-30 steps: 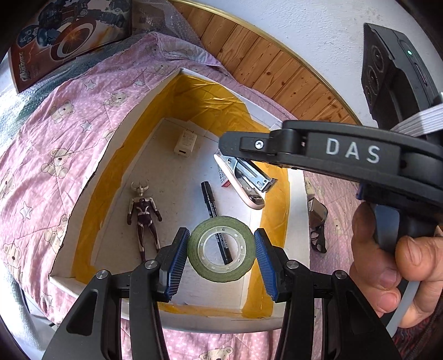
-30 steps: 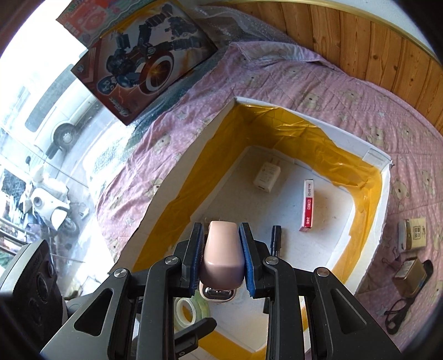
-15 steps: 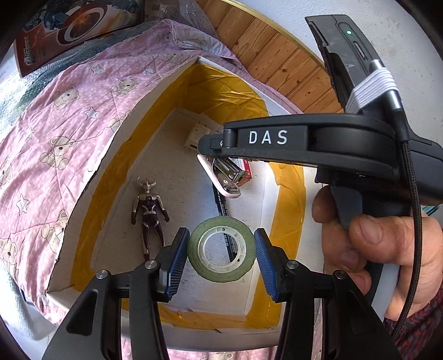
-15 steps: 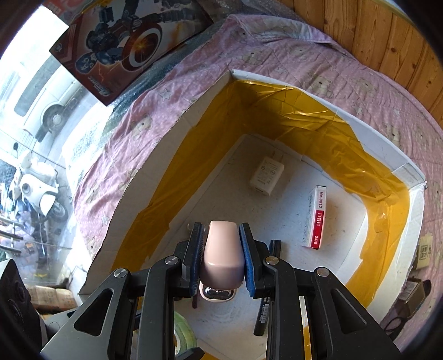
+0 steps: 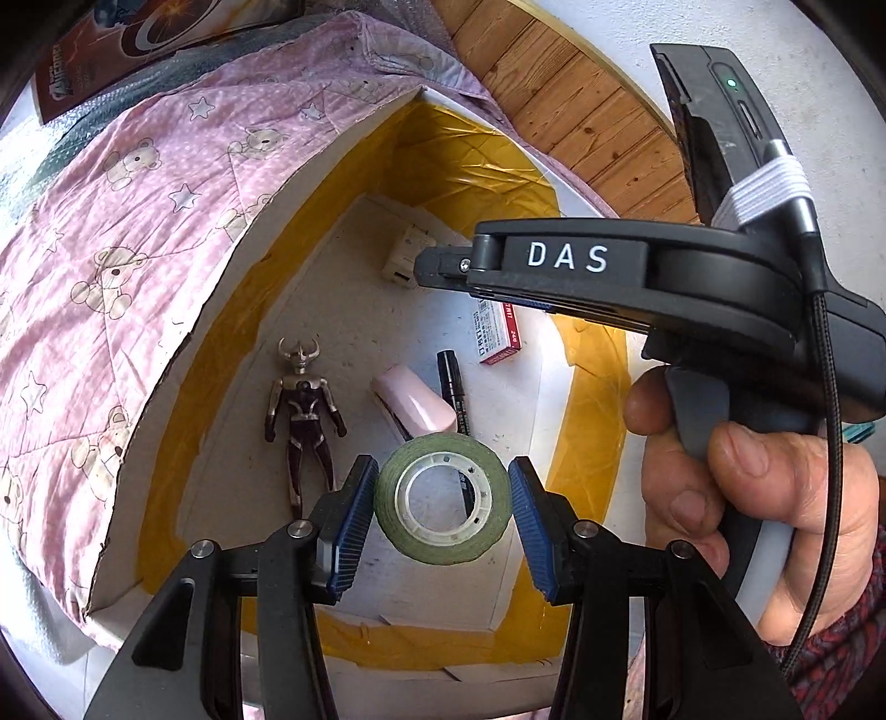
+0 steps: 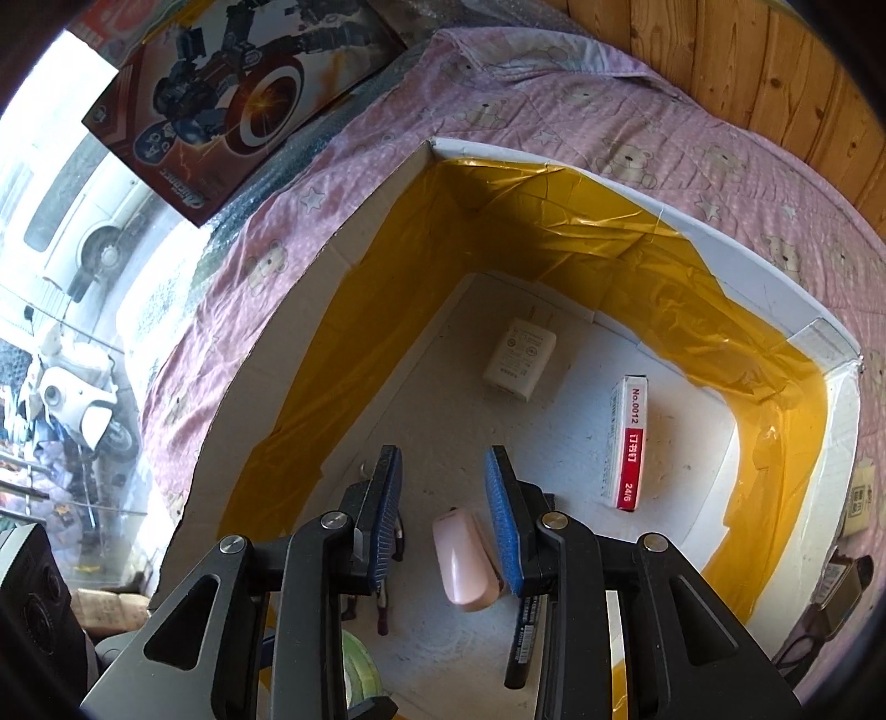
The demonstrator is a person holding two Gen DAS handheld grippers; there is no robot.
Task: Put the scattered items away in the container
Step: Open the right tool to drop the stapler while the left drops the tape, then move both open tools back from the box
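With my right gripper (image 6: 443,520) released above the pink stapler (image 6: 465,559) lying in the box (image 6: 554,166), my left gripper (image 5: 440,507) grasps the tape roll (image 5: 441,504), undropped, over it.

glossy pink plastic stapler (image 6: 464,565), shiny yellow tape lining the matt white cardboard box (image 6: 769,302), quilted cloth bedspread (image 5: 111,232).

I see a pink quilt (image 6: 581,127) printed with bears and stars covering the work surface. Wood panelling (image 6: 775,61) runs behind it, with a white wall (image 5: 626,33) above the panelling. At the left, a window (image 6: 61,232) admits strong daylight; a parked vehicle and a scooter are visible outside. A printed toy carton (image 6: 232,94) rests on bubble wrap beside the window.
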